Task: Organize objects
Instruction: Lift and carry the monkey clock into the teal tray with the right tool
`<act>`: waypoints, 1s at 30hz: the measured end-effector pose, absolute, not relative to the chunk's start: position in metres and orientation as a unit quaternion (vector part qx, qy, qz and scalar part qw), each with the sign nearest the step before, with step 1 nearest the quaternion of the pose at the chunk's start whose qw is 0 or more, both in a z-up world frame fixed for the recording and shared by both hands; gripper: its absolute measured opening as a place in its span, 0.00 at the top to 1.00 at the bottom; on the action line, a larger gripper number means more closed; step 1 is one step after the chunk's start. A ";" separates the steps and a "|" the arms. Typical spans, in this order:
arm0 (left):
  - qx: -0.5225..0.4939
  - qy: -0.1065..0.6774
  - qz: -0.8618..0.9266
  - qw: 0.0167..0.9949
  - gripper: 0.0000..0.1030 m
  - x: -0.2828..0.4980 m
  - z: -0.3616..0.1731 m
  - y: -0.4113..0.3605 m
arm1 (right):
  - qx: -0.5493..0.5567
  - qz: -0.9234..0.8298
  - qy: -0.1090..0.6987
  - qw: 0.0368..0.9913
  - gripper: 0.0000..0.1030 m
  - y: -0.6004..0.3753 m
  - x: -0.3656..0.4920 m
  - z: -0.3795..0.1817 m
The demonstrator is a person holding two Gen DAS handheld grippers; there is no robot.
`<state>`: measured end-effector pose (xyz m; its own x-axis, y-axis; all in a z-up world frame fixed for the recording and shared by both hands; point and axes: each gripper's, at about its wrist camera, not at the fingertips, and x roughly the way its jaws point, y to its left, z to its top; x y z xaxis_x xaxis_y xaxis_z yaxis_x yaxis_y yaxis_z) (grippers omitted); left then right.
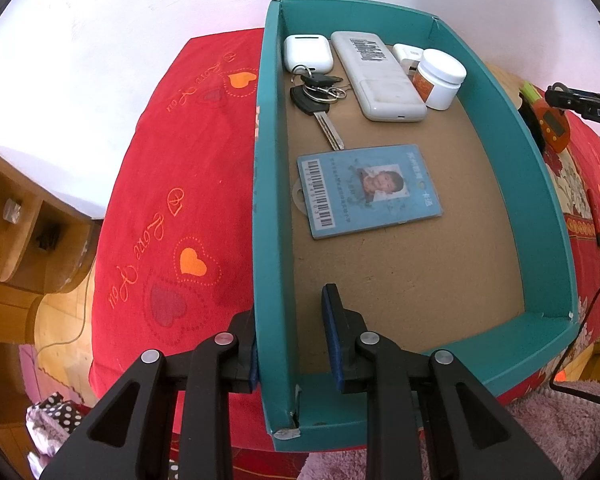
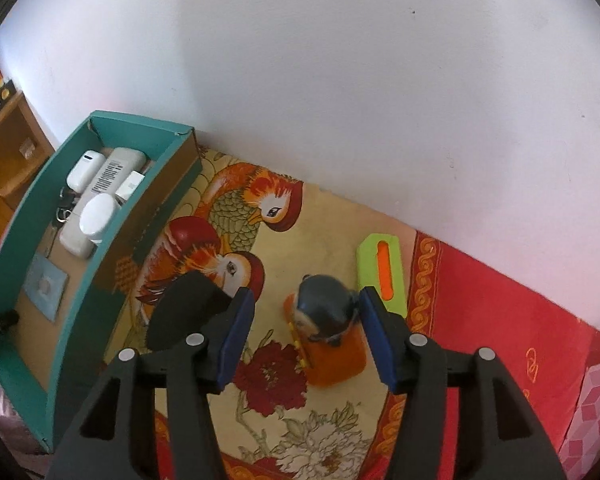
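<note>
A teal box [image 1: 540, 184] lies on the bed and holds an earbud case [image 1: 308, 53], a white remote [image 1: 378, 76], a white jar [image 1: 440, 78], keys [image 1: 318, 96] and a blue ID card [image 1: 368, 190]. My left gripper [image 1: 290, 344] is open, its jaws straddling the box's left wall near the front corner. My right gripper [image 2: 306, 340] is open, low over the bedspread, with an orange timer with a dark top [image 2: 326, 332] between its jaws, close to the right finger. A green utility knife [image 2: 382, 268] lies just beyond. The box also shows in the right wrist view [image 2: 84, 276].
The bed has a red heart-print cover [image 1: 172, 208] and a bird-and-flower bedspread [image 2: 228, 216]. A white wall runs behind the bed. A wooden cabinet [image 1: 16, 224] stands to the left. A pink fuzzy blanket [image 1: 560, 432] lies at the front. A black cable [image 1: 592, 300] hangs at right.
</note>
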<state>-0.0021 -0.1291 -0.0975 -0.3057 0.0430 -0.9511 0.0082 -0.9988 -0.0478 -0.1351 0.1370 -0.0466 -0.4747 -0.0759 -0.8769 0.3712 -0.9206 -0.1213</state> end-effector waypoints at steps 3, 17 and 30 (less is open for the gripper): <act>-0.589 -0.022 0.808 0.011 0.76 -0.002 -0.097 -0.129 | 0.501 -0.843 0.149 0.127 0.47 0.142 -0.138 -0.049; -0.589 -0.021 0.808 0.011 0.76 -0.001 -0.098 -0.129 | 0.517 -0.846 0.055 0.116 0.59 0.177 -0.137 -0.064; -0.589 -0.022 0.808 0.011 0.76 -0.001 -0.098 -0.128 | 0.486 -0.864 0.010 0.129 0.60 0.180 -0.106 -0.031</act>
